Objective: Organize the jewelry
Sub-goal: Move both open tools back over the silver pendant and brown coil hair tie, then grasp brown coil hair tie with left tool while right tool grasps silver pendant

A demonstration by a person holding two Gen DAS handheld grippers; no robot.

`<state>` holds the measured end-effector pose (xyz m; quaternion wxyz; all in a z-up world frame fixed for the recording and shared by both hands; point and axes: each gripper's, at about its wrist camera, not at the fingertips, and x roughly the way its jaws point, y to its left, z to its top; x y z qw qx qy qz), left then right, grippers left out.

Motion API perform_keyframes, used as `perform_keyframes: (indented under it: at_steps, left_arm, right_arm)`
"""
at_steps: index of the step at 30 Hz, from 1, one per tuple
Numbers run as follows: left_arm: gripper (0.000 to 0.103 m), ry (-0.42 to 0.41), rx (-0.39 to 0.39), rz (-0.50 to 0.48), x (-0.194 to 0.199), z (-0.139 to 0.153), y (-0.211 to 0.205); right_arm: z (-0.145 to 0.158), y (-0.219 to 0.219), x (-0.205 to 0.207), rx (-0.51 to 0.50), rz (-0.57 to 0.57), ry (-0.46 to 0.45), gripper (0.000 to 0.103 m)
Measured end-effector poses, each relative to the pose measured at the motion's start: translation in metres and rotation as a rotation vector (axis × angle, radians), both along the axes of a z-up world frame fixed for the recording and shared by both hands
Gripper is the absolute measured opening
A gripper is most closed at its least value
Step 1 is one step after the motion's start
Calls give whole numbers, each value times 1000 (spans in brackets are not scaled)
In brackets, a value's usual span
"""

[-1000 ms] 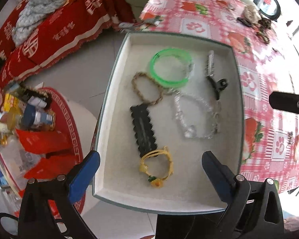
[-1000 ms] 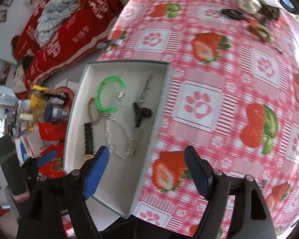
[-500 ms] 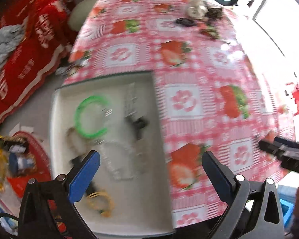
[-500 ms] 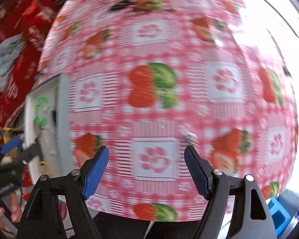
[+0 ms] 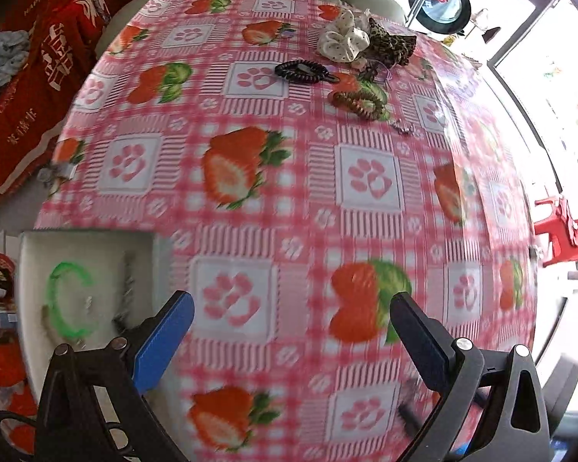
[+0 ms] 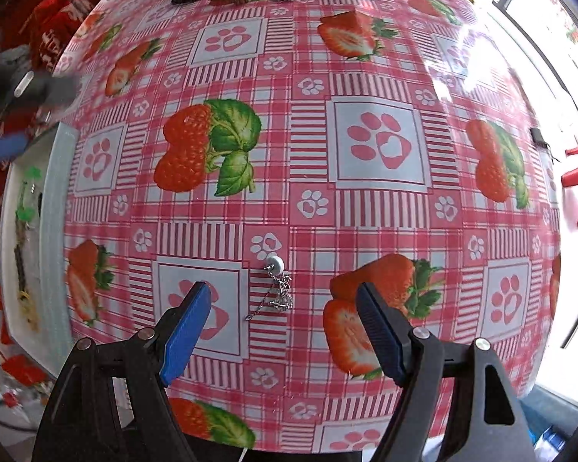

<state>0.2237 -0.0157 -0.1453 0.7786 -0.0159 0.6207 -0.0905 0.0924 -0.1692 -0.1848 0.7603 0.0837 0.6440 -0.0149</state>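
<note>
A white tray (image 5: 84,242) at the table's left edge holds a green bangle (image 5: 67,304) and other jewelry; it also shows at the left of the right wrist view (image 6: 52,208). My left gripper (image 5: 289,335) is open and empty above the tablecloth, right of the tray. My right gripper (image 6: 283,321) is open, with a small silver earring with a chain (image 6: 275,285) lying on the cloth between and just beyond its fingers. Far across the table lie a black coil hair tie (image 5: 300,71), a brown coil tie (image 5: 360,102), a white scrunchie (image 5: 343,40) and a leopard scrunchie (image 5: 391,44).
The strawberry-print tablecloth (image 5: 366,177) covers the round table. A red cloth-covered sofa (image 5: 31,88) stands at left. A red plastic chair (image 5: 562,231) stands beyond the right edge. A small silver item (image 5: 402,128) lies near the brown tie.
Both grippers have swung right, away from the tray and out over the tablecloth. The earring has come into the right wrist view between the fingers.
</note>
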Motion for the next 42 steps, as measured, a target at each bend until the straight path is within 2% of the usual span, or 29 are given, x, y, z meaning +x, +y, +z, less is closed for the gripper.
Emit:
perform_keyframes:
  at_steps: [1,4,5,6,11,13,15,16,17,18,19,26,27,31,32,34,35,36,37,39,42]
  left_arm:
    - [103,-2,-2,5,6,-4,-5]
    - [103,-14,-9,16,26,-13,-18]
    - [98,-18,-12,19,32,-16,-22]
    - [94,-16,-13,20,40,-20,-27]
    - [94,-20,-33,32,68,-34,-45]
    - [94,-23,-38,33,76,-37,-50]
    - [93,-27,-41,34,85,-39,-57]
    - [92,-27,-47,36,91,-41,-60]
    - [84,-29,-50,39,96,-41,-62]
    - [83,-26,-55,40,102,-43,-65]
    - [82,-25,-59,45,107,-45,-67]
    - [82,-51,-91,104,142,-52,-72]
    - [74,-53,-98,115,148,-53,-73]
    - [70,-37,-118,151,167,-62,-74]
    - [62,-37,-114,155,170,-64,-75]
    - [59,-53,-96,150,174,-65,-77]
    - [44,-58,-91,143,175,-65,-78]
    - [35,-56,-86,133,176,-66,-80]
    - [34,-56,-80,131,177,-66,-80]
    - [19,-67,-81,116,177,-66,-81]
    - [19,-72,-86,90,176,-66,-85]
  right_arm:
    - [-2,1,-1,-1,8,-3,79]
    - [-11,4,-4,-23,38,-21,67]
    - [-14,5,-4,-32,49,-30,64]
    - [-16,7,-5,-42,59,-35,62]
    - [-19,21,-14,-132,142,-117,56]
    - [-19,26,-16,-140,164,-137,48]
    - [-17,32,-18,-138,192,-148,34]
    - [-17,35,-18,-131,202,-150,31]
    - [-16,38,-18,-126,207,-151,23]
    - [-16,38,-17,-126,207,-154,15]
    - [-16,37,-15,-121,202,-155,11]
    - [-14,4,4,-43,127,-153,11]
    - [-14,-1,4,-42,117,-153,11]
    - [-10,-15,7,-29,90,-155,11]
    - [-10,-16,8,-28,88,-156,11]
    - [-9,-16,6,-24,82,-157,11]
    - [-8,-17,6,-21,80,-157,11]
    - [-7,-17,7,-19,78,-158,11]
    - [-5,-18,6,-17,76,-159,11]
    - [-3,-16,6,-12,71,-162,11]
    - [0,-21,9,-1,58,-165,11]
